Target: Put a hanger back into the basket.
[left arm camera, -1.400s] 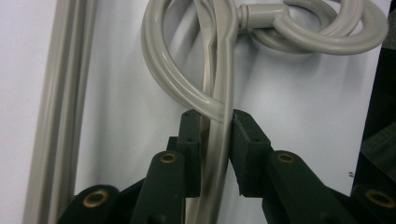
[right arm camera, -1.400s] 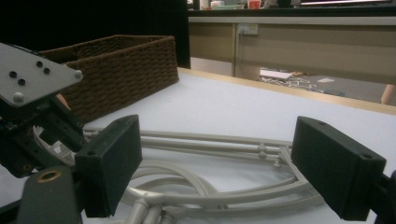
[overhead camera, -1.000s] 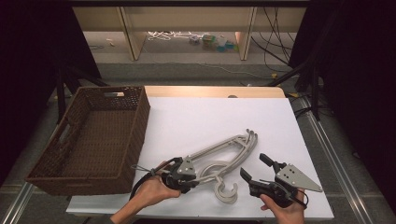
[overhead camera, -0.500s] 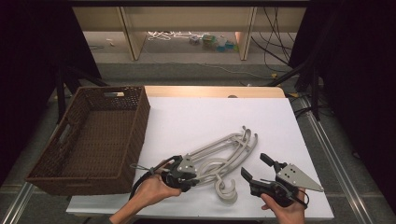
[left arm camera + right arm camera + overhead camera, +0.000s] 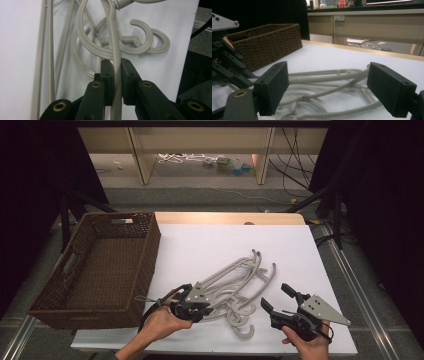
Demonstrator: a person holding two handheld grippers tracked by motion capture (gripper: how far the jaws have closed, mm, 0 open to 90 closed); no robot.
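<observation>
Hangers (image 5: pixel 240 285), grey plastic and tangled in a pile, lie on the white counter (image 5: pixel 210 245) just right of a brown wicker basket (image 5: pixel 100 265) in the high view. The left hand-held gripper (image 5: pixel 192 304) sits at the pile's near left end; the right hand-held gripper (image 5: pixel 277 302) rests apart on the right, jaws spread and holding nothing.

In the left gripper view, the jaws pinch one hanger's thin bar (image 5: pixel 116 75), hooks (image 5: pixel 140 40) curling beyond.

In the right gripper view, the wide-apart jaws frame the pile, basket behind.
</observation>
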